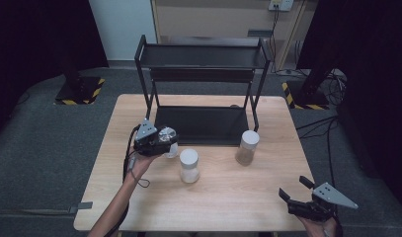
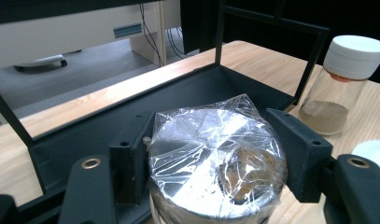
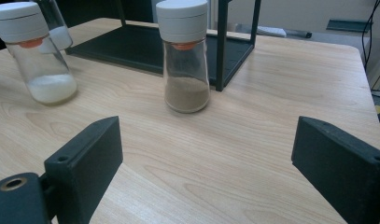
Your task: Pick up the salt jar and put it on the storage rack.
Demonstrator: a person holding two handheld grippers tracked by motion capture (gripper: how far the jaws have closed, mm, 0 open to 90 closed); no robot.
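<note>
A: Can any writing be read?

B: None is seen on the jars or the rack (image 1: 203, 54); no label can be made out. A wall socket at the far wall is too small to read.

A: What is nearest?

B: In the high view the right hand-held gripper (image 1: 296, 190) is held low at the near right corner of the surface (image 1: 228, 197), its jaws spread apart with nothing between them. The hand behind it is cut off by the frame edge.

A: And farther in?

B: The left hand-held gripper (image 2: 211, 154) is clamped on a jar (image 2: 215, 163) whose top is covered in crinkled clear film; something brown is glimpsed through the film but cannot be identified. The jar's lower part is cut off in the left gripper view and mostly hidden by the gripper in the high view, where it is held just in front of the rack's lower shelf.

A: The other jars?

B: A white-capped jar of white powder (image 3: 40, 56) stands near mid-surface, and one of brown powder (image 3: 184, 60) just beside the rack's front right leg. An orange part is seen under each cap.
</note>
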